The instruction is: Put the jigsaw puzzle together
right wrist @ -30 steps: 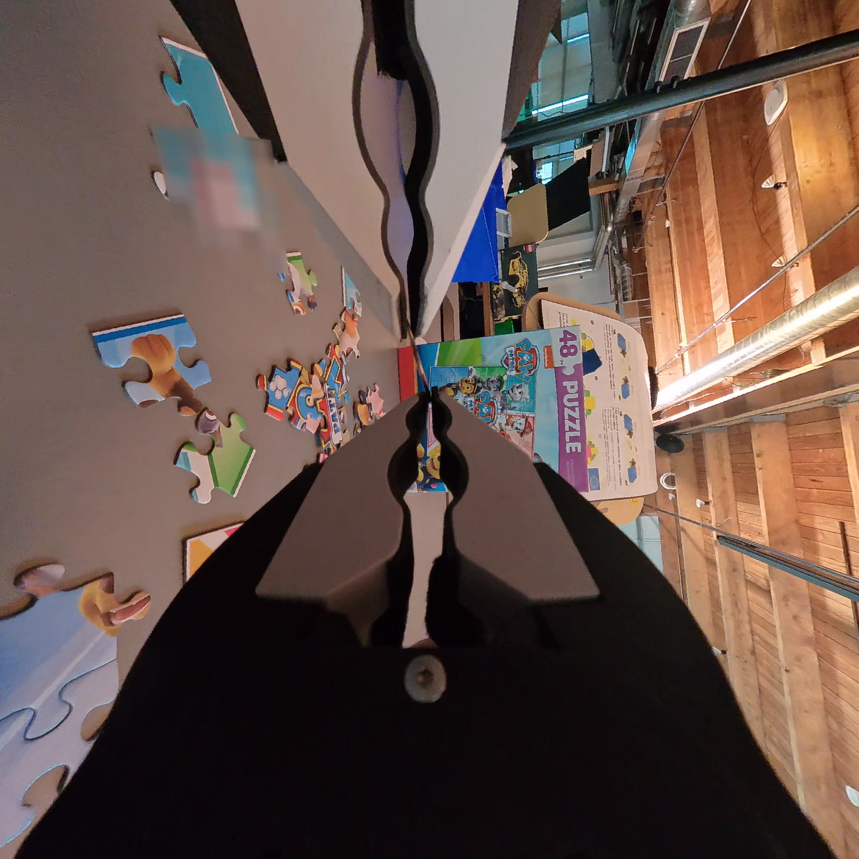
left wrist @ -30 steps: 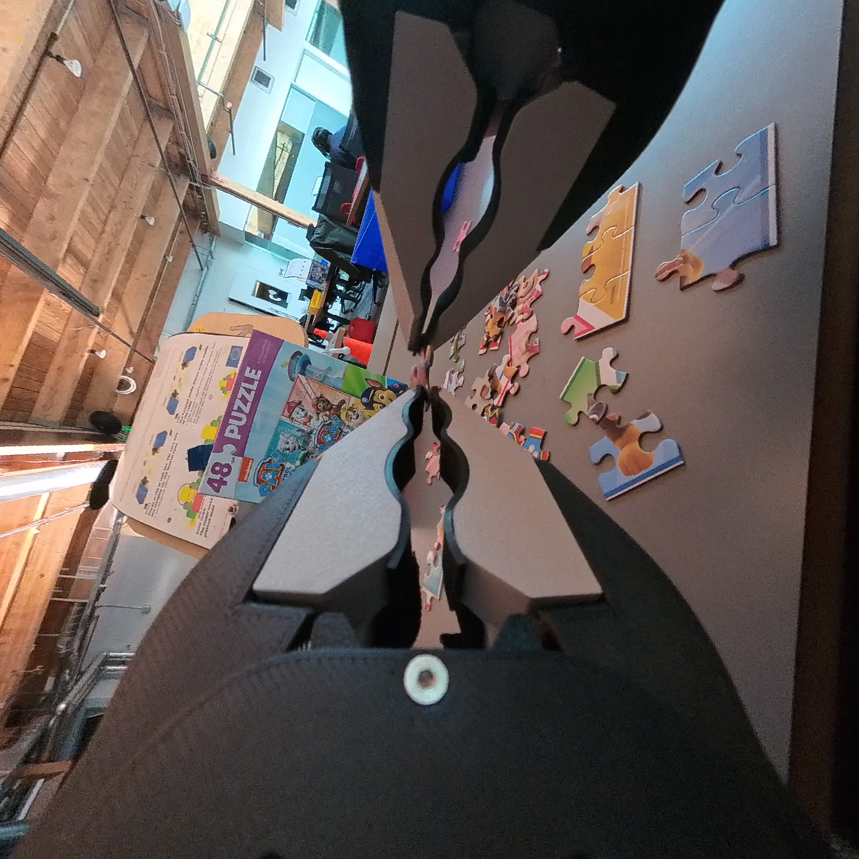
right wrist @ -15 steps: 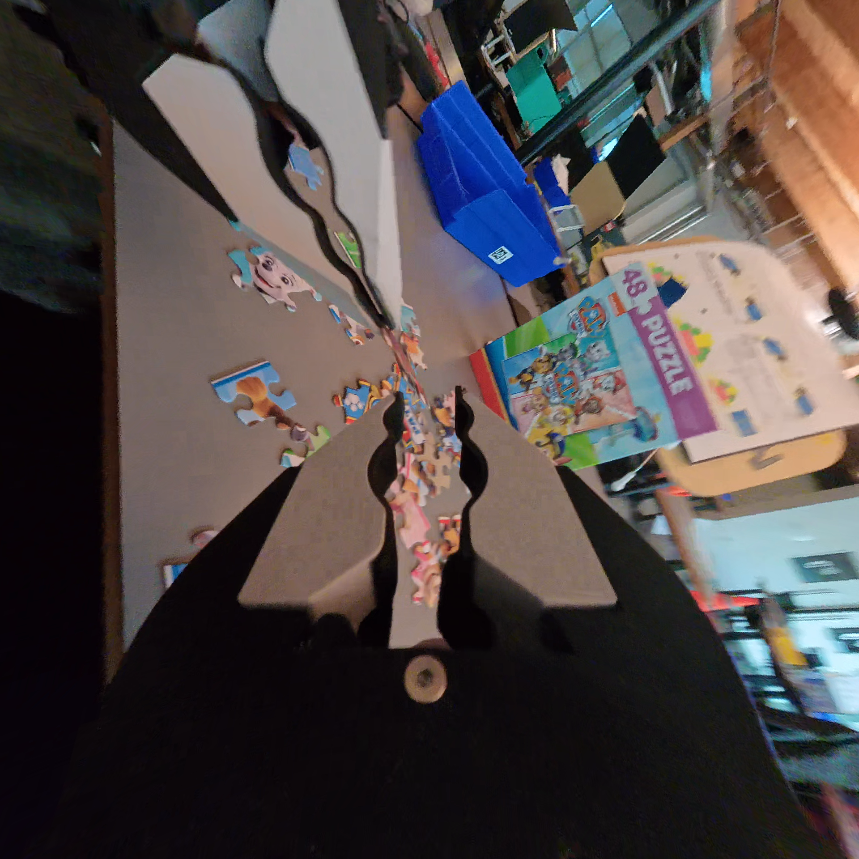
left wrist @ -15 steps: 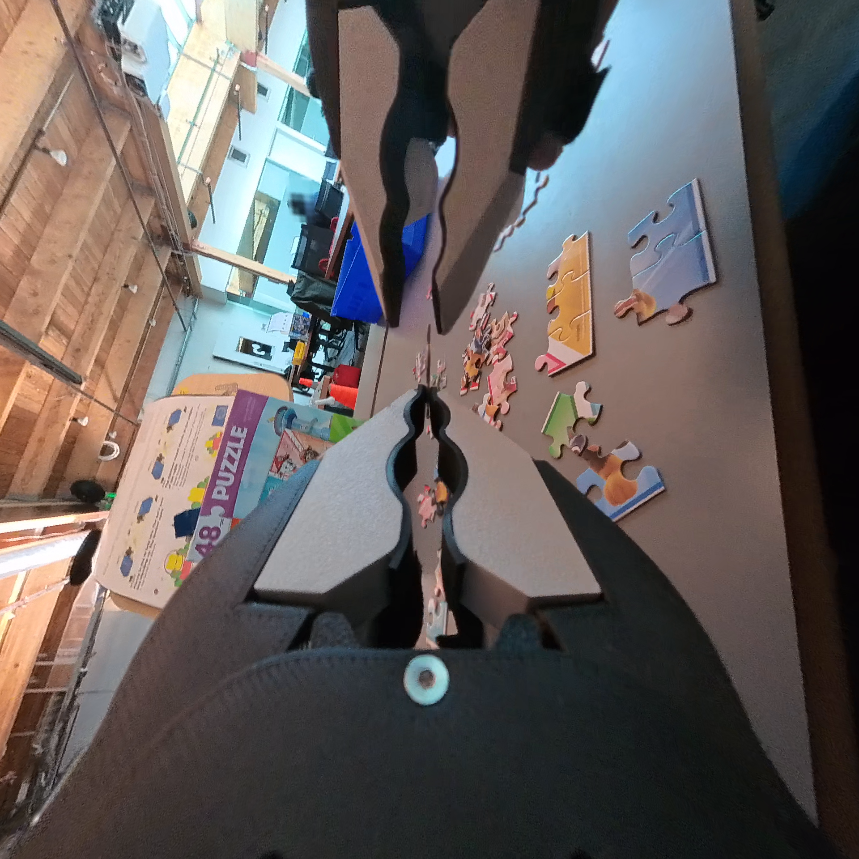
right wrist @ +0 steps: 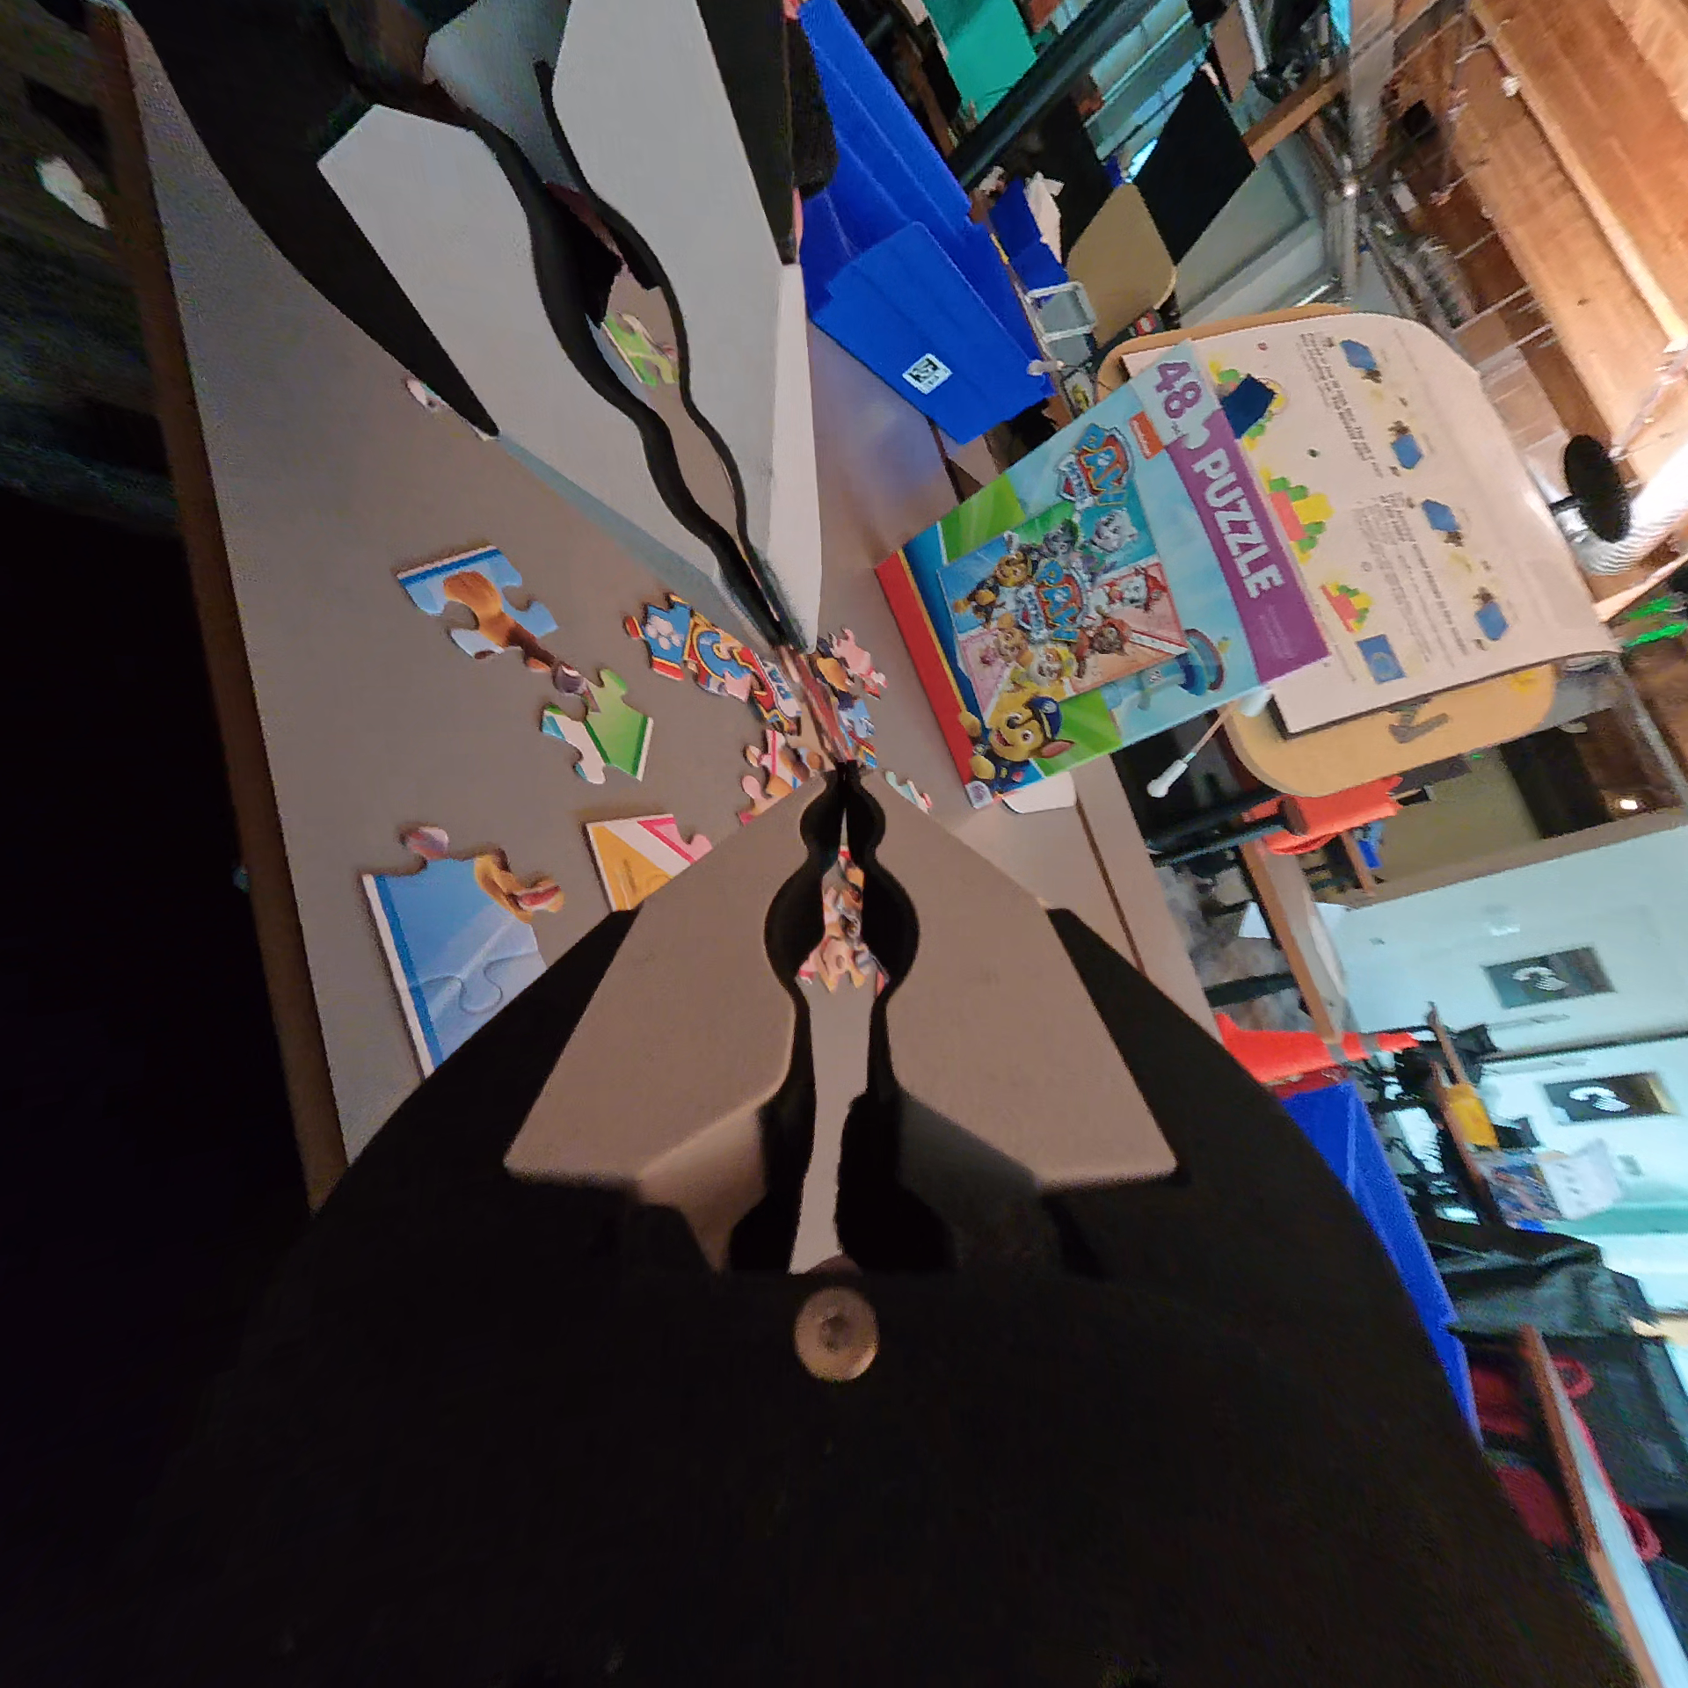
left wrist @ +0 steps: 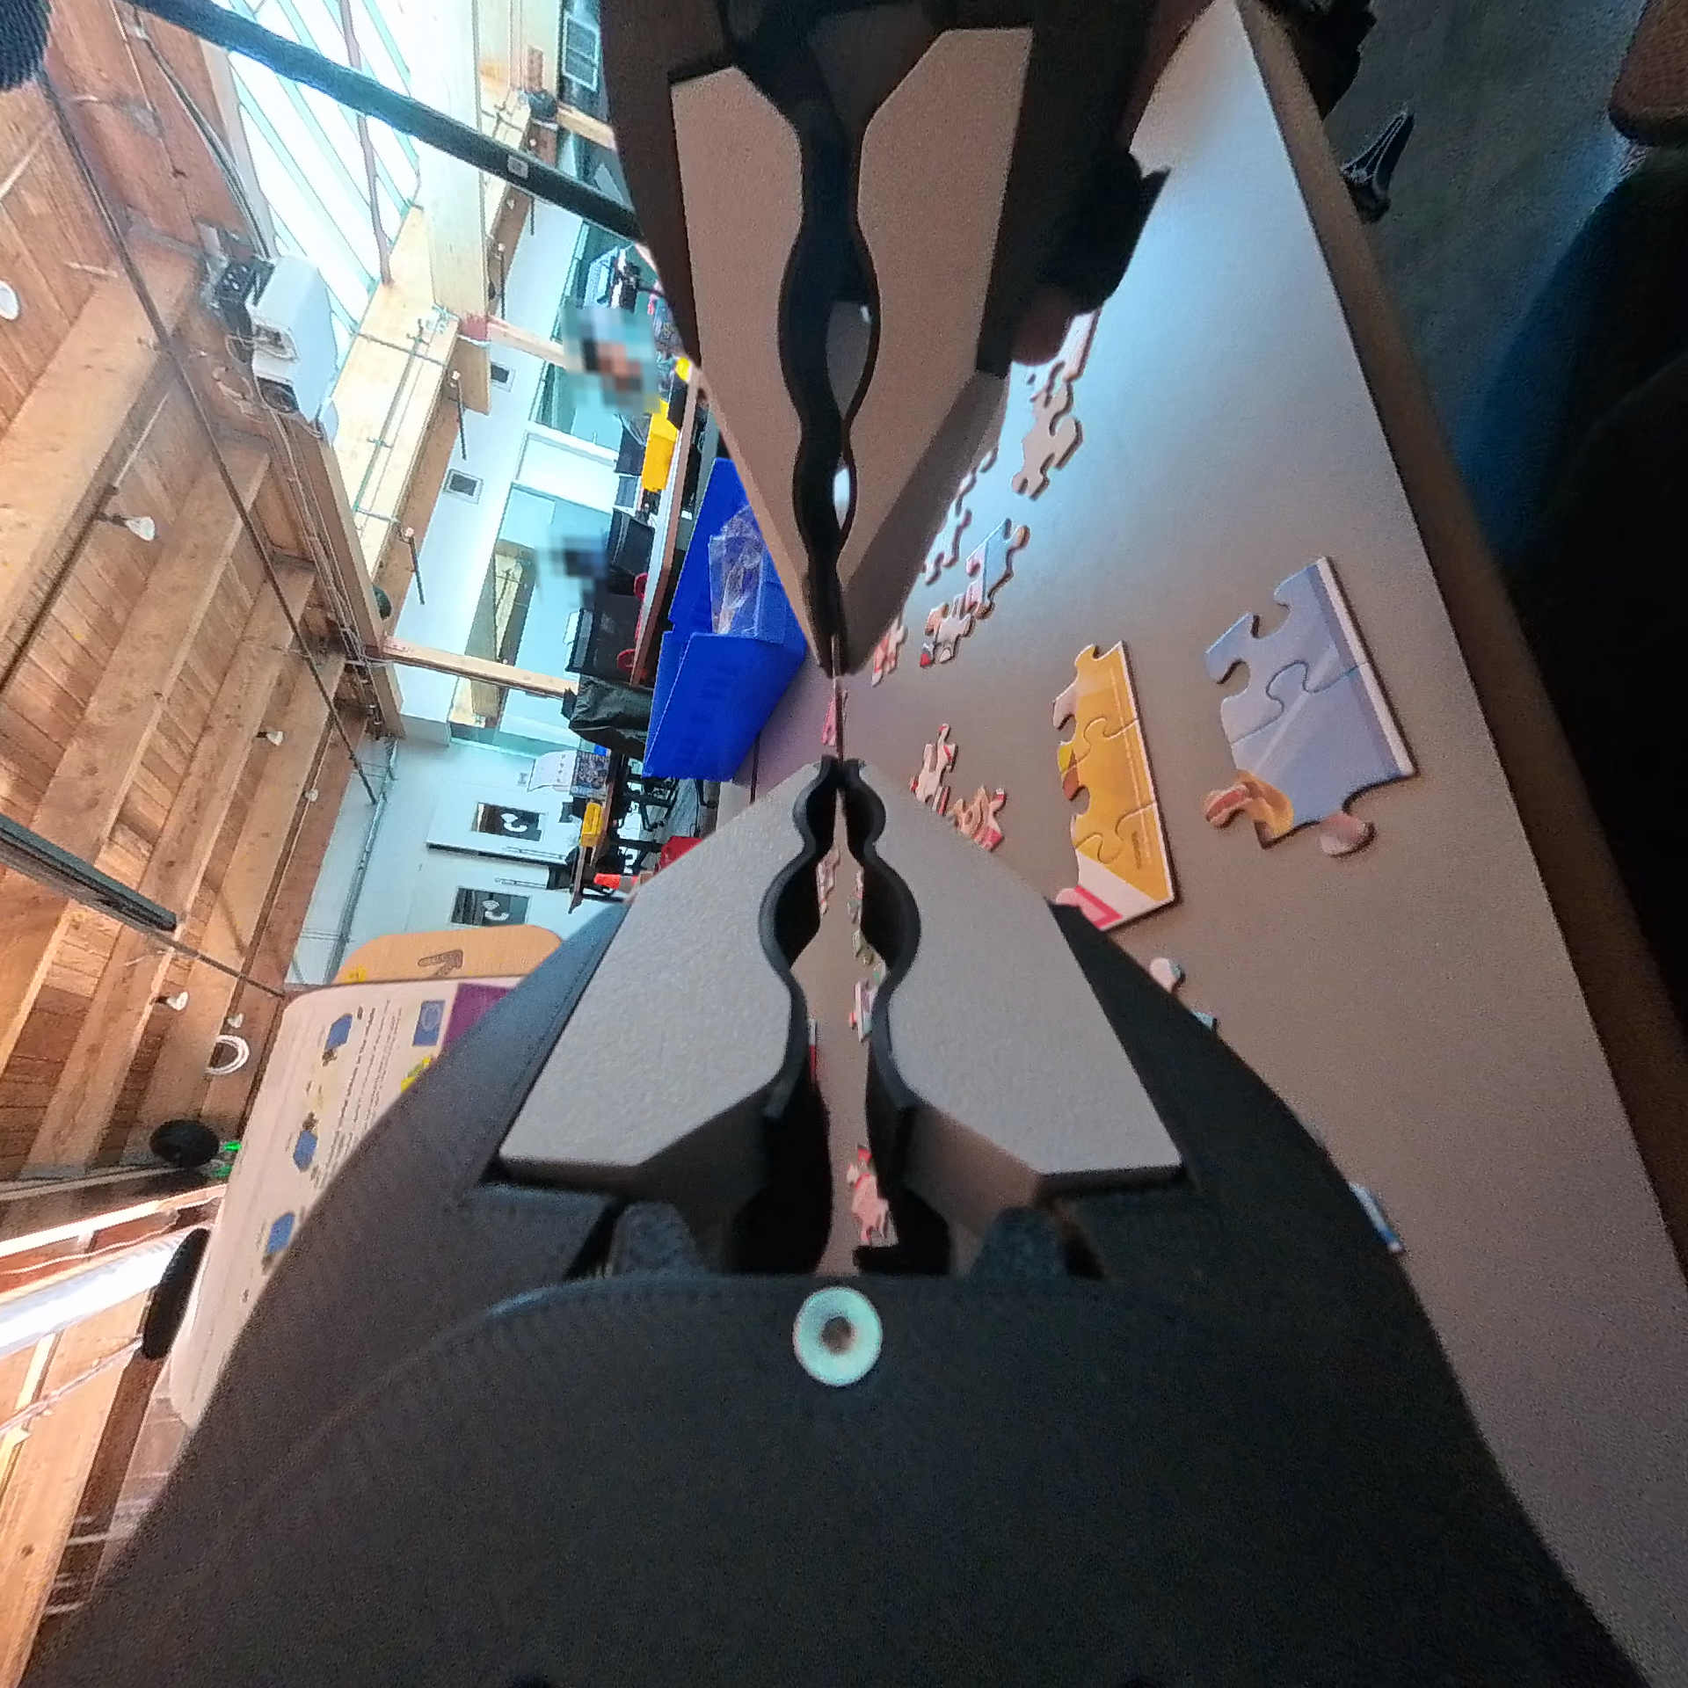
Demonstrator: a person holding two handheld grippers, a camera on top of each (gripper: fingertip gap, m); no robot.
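My left gripper (left wrist: 838,773) reads as closed, its tips meeting with nothing between them; it is rolled on its side above the grey table (left wrist: 1279,1050), not touching it. My right gripper (right wrist: 841,784) is likewise pinched together at the tips and holds nothing; also rolled sideways, it points at the left one, and the two tip pairs sit near each other, apart, over the central pile of loose pieces (right wrist: 827,680). Nearer the table edge lie joined sections, well apart from one another: a blue sky section (left wrist: 1306,722), a yellow section (left wrist: 1110,790), a small green piece (right wrist: 607,726) and a blue-and-tan piece (right wrist: 480,603). More loose pieces (left wrist: 968,585) trail off down the table. The puzzle box (right wrist: 1096,594) stands at the far side of the table, leaning on a pale printed board (right wrist: 1370,511). Blue bins (right wrist: 913,301) sit beyond the table end. The room has wood-plank walls (left wrist: 137,639), a dark beam (left wrist: 393,100) overhead, and bright windows. Hands not visible; I cannot tell their grip.
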